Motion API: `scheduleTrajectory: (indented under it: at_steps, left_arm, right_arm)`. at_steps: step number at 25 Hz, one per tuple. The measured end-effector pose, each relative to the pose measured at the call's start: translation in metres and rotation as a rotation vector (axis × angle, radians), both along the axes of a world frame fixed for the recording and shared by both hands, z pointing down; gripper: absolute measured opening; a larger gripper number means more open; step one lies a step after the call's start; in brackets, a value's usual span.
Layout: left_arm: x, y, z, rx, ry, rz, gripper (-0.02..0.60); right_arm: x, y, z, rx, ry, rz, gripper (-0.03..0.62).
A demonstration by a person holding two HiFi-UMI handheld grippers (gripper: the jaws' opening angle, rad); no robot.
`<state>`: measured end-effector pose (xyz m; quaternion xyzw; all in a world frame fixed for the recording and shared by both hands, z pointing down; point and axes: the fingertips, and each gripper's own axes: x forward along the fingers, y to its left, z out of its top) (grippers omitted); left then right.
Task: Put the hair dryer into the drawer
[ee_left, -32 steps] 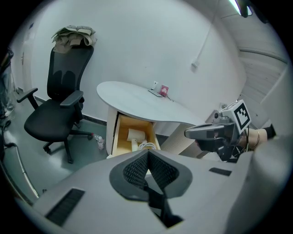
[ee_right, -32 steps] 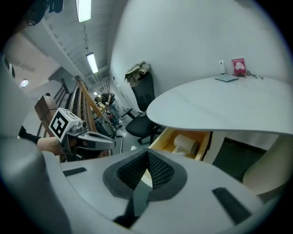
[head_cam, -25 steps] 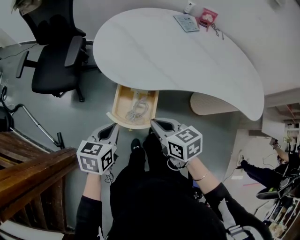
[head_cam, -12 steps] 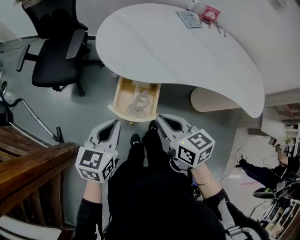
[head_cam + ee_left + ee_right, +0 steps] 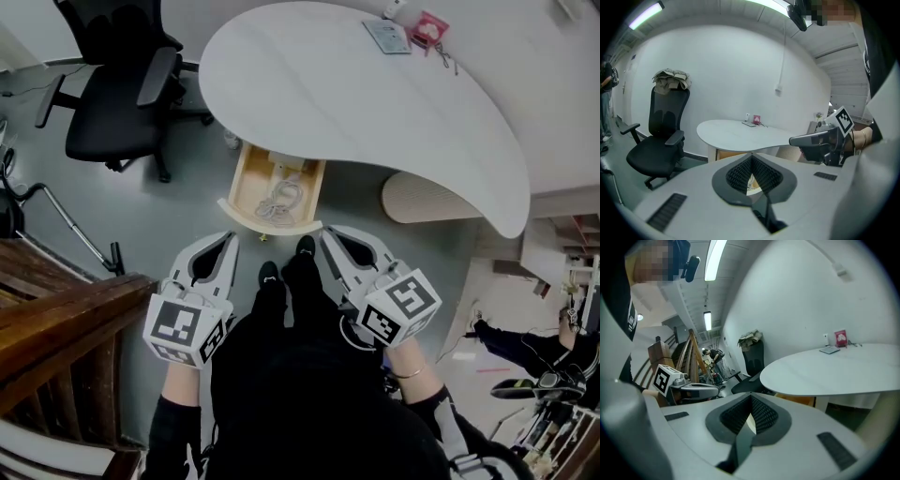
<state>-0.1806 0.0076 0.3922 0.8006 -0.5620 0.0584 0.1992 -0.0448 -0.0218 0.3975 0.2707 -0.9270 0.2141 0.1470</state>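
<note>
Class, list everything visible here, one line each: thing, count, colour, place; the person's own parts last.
table: one, white, centre
drawer: one, light wood, open under the table's near edge
corded item: one, white, inside the drawer
office chair: one, black, left of the table
box: one, pink, table's far edge
booklet: one, pale, beside the box
railing: one, dark wood, lower left
shoes: two, black, between the grippers
left gripper: one, grey, below the drawer, shut, empty
right gripper: one, grey, below the drawer, shut, empty
</note>
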Motion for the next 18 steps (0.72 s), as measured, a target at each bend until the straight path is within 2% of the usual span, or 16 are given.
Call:
scheduleTrajectory:
  at_steps: [18]
  left_arm:
    - [-0.007,0.005,-0.009,0.017,0.004,-0.027,0.009]
  right_arm:
    - [-0.010,0.007,-0.004,0.042,0.021,-0.037,0.003]
